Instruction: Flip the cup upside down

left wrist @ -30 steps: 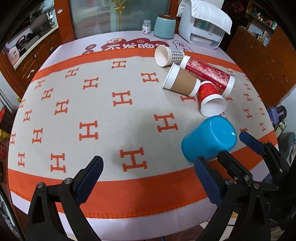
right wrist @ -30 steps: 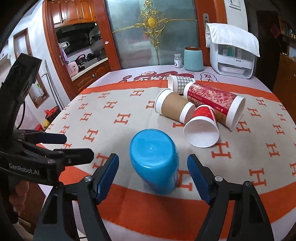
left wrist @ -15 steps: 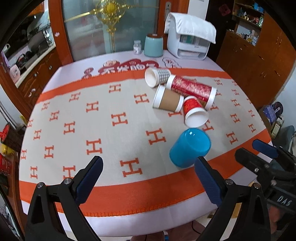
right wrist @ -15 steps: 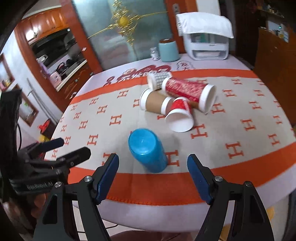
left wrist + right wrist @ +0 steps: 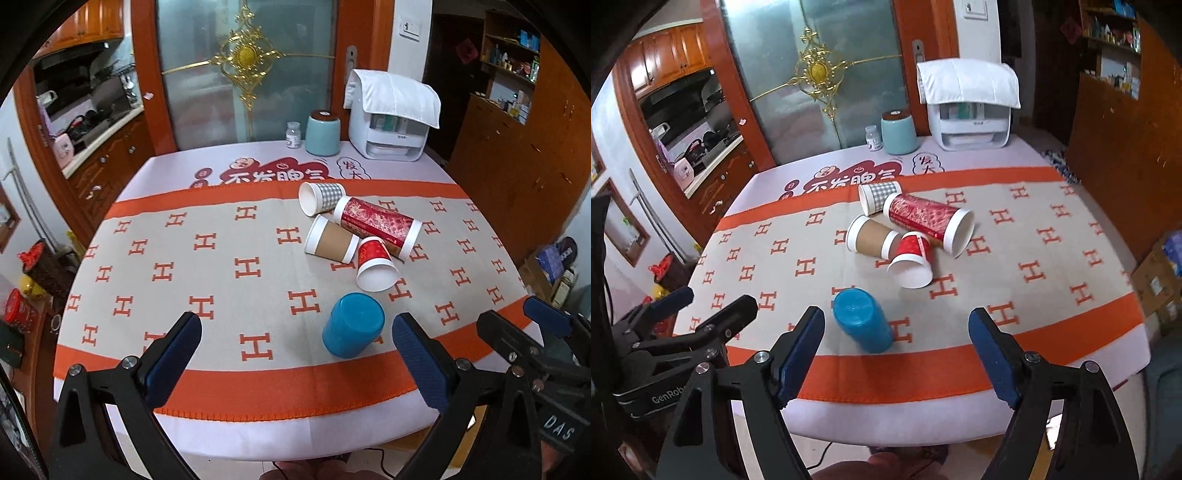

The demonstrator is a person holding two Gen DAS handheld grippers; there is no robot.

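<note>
A blue plastic cup [image 5: 352, 325] stands upside down, base up, near the table's front edge; it also shows in the right wrist view [image 5: 862, 319]. My left gripper [image 5: 295, 354] is open and empty, held back above the front edge, left of the cup. My right gripper [image 5: 897, 347] is open and empty, held back above the front edge, with the cup just left of its middle. Each gripper shows in the other's view: the right one [image 5: 535, 332], the left one [image 5: 701, 314].
Several paper cups lie on their sides mid-table: a checked one [image 5: 321, 197], a brown one [image 5: 332, 243], a small red one [image 5: 375, 269] and a long red tube [image 5: 378, 227]. A teal jar [image 5: 323, 133], small bottle [image 5: 293, 134] and white appliance [image 5: 391, 122] stand at the back.
Both grippers have pulled back and up from the table. The blue cup, one second ago between the right gripper's fingers, now stands farther off. No cup has moved.
</note>
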